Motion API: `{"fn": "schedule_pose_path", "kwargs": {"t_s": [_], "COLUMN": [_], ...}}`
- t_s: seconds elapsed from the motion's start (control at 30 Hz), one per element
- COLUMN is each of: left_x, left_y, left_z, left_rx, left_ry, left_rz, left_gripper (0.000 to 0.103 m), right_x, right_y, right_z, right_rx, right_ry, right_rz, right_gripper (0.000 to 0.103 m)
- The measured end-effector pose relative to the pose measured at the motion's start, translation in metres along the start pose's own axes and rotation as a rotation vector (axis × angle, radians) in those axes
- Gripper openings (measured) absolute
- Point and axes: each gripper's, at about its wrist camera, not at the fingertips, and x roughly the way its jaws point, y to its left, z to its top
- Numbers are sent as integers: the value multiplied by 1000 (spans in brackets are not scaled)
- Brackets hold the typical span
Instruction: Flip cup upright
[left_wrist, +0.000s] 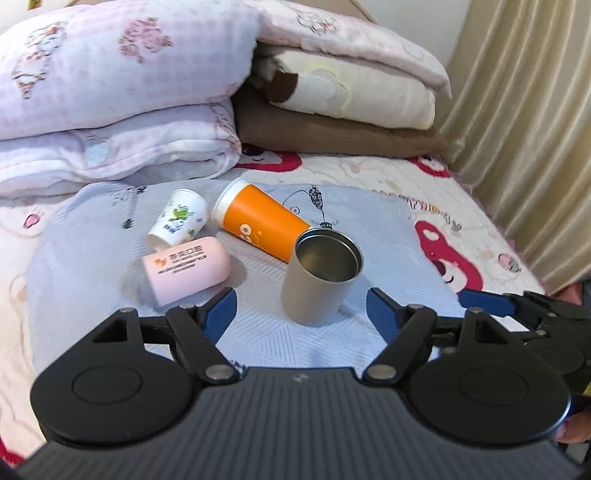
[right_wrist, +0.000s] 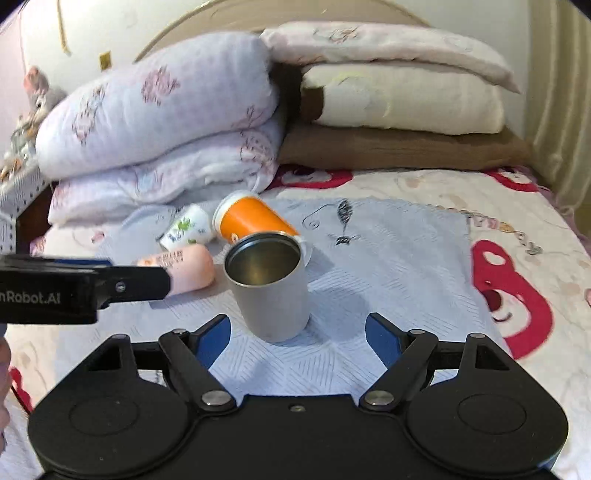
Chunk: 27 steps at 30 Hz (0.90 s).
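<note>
Left wrist view showed the left gripper (left_wrist: 301, 306) spread wide, its blue-padded fingers (left_wrist: 218, 310) apart and gripping nothing. Between and just beyond them, at twelve o'clock, the metal cup (left_wrist: 319, 277) stood upright on the pale blue cloth (left_wrist: 388, 240), open mouth up, clear of both fingers. Behind it three other cups lay on their sides: the orange paper cup (left_wrist: 258, 221) at about eleven o'clock, its far end hidden behind the metal cup's rim; the small white frog-print cup (left_wrist: 179, 221) farther toward ten o'clock; and the pink cup (left_wrist: 188, 269) nearer, at ten o'clock, just below the white one. At three o'clock the right gripper (left_wrist: 524, 306) reached in from the edge of the frame.

Right wrist view showed the right gripper (right_wrist: 297, 330) likewise spread wide and holding nothing, with the metal cup (right_wrist: 269, 288) upright just ahead at twelve o'clock, slightly left of centre, touching neither finger. The orange paper cup (right_wrist: 251, 219) lay behind it, the frog-print cup (right_wrist: 188, 227) and pink cup (right_wrist: 184, 269) toward ten o'clock. The left gripper (right_wrist: 110, 284) crossed in from nine o'clock, partly covering the pink cup. Folded quilts (right_wrist: 166, 122) and stacked pillows (right_wrist: 399, 99) sat at the head of the bed (right_wrist: 517, 295).
</note>
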Motion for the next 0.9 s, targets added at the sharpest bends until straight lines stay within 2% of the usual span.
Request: {"fn": "schedule_pose_path", "kwargs": {"t_s": [0.13,0.27,0.47,0.6,0.67,0.77,0.83,0.9], "left_x": [-32,-63,-96,-107,-110,-110,-106,-103], "left_y": [-5,-12,-22,-23,-22,-16,-11,-9], "left_z": [-3,-5,-12,-17,-20,-21,-22,-24], "left_rx": [12,36,58,64,60,29,0,3], "left_ry": [-42,-75,-65,-51,-51,-53,-24,-6], "left_rz": [59,125,166,187,193,197,200,233], "left_gripper": [77,79,83,88,95,97,98,98], "right_x": [-28,-49,-86,-105,-109,-113,-116,-118], "right_y": [3,9,18,23,25,28,28,28], "right_z": [-4,-3,-7,-12,-13,-14,-14,-15], "right_rx": [8,2,9,20,20,25,41,53], "right_ry": [10,16,-4,-23,-22,-8,12,15], "right_rz": [-47,-54,-74,-83,-98,-130,-122,-127], "right_gripper": [85,87,89,95,102,103,103,103]}}
